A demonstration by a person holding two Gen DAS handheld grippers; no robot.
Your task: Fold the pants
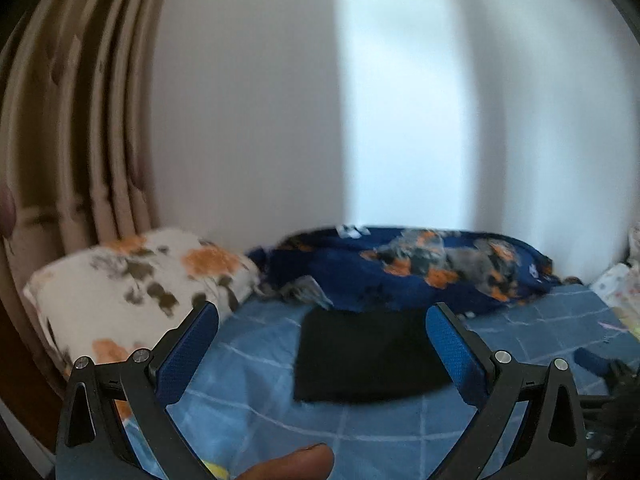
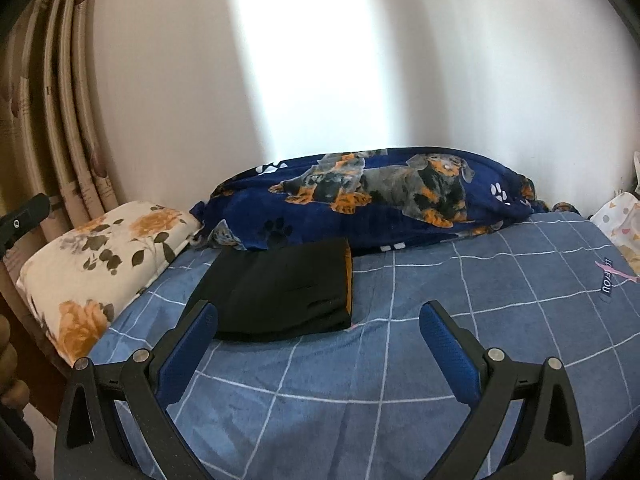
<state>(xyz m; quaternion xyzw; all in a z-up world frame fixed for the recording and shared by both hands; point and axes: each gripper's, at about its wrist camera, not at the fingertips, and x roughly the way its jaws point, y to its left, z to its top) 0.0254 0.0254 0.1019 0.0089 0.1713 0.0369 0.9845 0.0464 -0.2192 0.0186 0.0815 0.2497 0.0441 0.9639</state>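
Observation:
The black pants (image 1: 368,354) lie folded into a flat rectangle on the blue checked bed sheet (image 1: 248,392). In the right wrist view the pants (image 2: 280,288) show an orange edge on their right side. My left gripper (image 1: 322,312) is open and empty, held above the sheet just short of the pants. My right gripper (image 2: 318,312) is open and empty, a little in front and to the right of the pants. The right gripper's finger (image 1: 596,362) shows at the right edge of the left wrist view.
A white floral pillow (image 2: 100,264) lies left of the pants. A dark blue blanket with dachshunds (image 2: 384,200) is bunched along the white wall behind. Beige curtains (image 2: 60,120) hang at the left. A pale spotted cloth (image 2: 620,220) sits at the far right.

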